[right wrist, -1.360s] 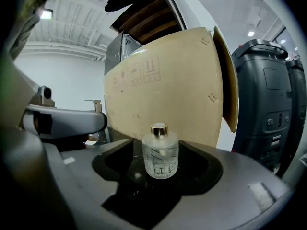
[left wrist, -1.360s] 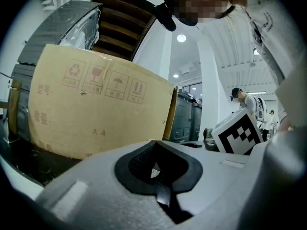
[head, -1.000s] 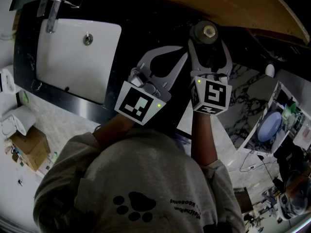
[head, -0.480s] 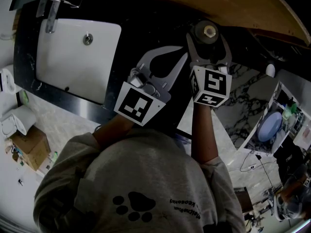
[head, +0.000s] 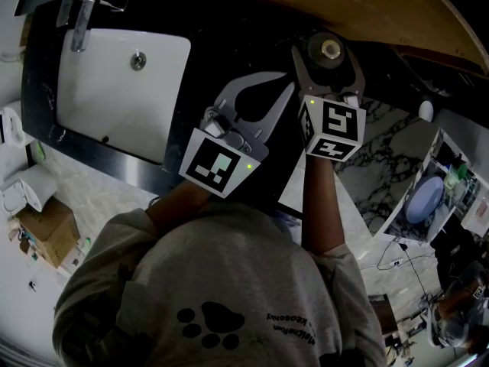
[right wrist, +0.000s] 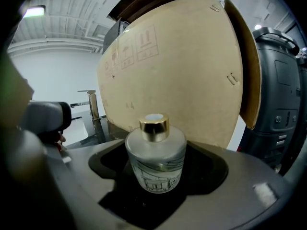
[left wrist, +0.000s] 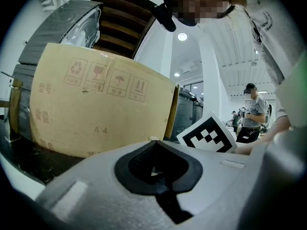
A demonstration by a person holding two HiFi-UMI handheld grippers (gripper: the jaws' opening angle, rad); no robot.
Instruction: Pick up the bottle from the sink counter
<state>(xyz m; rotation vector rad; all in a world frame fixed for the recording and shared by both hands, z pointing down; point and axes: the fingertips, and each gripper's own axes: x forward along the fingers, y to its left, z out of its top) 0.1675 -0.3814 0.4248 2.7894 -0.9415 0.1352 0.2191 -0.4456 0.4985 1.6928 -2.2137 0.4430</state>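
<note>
Right gripper view, bottle (right wrist: 156, 155) on counter (head: 229, 40), between jaws of right hand-held gripper (head: 328, 63), just opening wide, released, left hand-held gripper (left wrist: 152, 141) clenched empty

Bottle (right wrist: 156, 152) ×1. Claws ×2: left claw (head: 287, 83), right claw (head: 327, 61); marker cube (head: 221, 164) ×1 ea. Sink basin (head: 107, 102) ×1, w/ drain (head: 137, 61) ×1, tap (head: 79, 26) ×1. Cardboard box (right wrist: 177, 66) ×1. Surface (head: 210, 56) ×1.

Blocked behind bottle (right wrist: 156, 152) by upright cardboard box (right wrist: 182, 56); bare black counter (head: 229, 44) toward sink (head: 114, 90); gaps beside bottle inside spread jaws of right gripper (head: 328, 53); left gripper (head: 290, 84) close alongside.
</note>
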